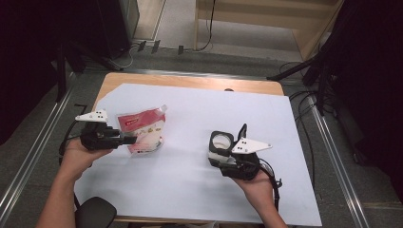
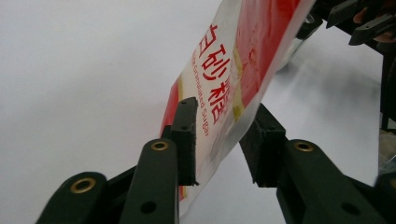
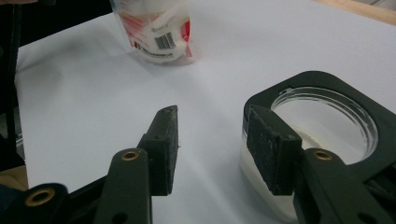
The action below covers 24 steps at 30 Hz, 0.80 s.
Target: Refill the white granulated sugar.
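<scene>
A red and white sugar pouch (image 1: pixel 145 128) with a corner spout stands on the white sheet at the left. My left gripper (image 1: pixel 132 139) is shut on its near edge; in the left gripper view the printed pouch (image 2: pixel 243 60) runs up between the two pads of my left gripper (image 2: pixel 222 121). A clear jar (image 1: pixel 221 141) with a black square collar and a flipped-up lid holds white powder at the centre right. My right gripper (image 1: pixel 223 154) is open just behind the jar. In the right gripper view the jar (image 3: pixel 322 84) lies beside the right jaw of my right gripper (image 3: pixel 212 126), with nothing between the jaws, and the pouch (image 3: pixel 159 32) is farther off.
A white sheet (image 1: pixel 199 185) covers most of the wooden table (image 1: pixel 142 80). A dark round object (image 1: pixel 95 213) pokes up at the table's front left corner. Metal rails run along the floor on both sides, and stand legs (image 1: pixel 313 71) reach in at the far right.
</scene>
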Each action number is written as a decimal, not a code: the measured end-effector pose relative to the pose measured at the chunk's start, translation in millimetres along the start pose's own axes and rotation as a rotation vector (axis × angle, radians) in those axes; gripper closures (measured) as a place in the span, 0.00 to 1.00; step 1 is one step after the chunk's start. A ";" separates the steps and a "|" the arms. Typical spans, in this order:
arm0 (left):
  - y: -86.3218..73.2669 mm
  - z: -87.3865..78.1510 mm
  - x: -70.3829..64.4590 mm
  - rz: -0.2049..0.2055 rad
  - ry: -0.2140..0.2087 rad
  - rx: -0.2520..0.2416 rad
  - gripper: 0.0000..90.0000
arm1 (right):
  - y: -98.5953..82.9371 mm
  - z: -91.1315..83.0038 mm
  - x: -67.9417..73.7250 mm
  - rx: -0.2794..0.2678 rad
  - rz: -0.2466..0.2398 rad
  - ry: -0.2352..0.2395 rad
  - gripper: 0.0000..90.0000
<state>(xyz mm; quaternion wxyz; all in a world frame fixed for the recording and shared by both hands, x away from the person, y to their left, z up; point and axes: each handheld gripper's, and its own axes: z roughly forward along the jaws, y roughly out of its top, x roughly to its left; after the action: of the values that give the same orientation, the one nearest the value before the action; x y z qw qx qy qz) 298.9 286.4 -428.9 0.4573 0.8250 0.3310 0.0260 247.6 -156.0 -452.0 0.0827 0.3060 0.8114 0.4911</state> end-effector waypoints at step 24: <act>-4.5 -27.7 -0.1 -0.010 0.045 -0.015 0.53 | -1.3 -29.4 -16.2 0.036 0.042 0.023 0.86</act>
<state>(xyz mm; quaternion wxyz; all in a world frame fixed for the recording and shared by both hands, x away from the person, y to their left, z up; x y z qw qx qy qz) 286.9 308.5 -416.3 0.4560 0.8191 0.3451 0.0450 247.2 -187.8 -440.9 0.0577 0.3186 0.8145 0.4815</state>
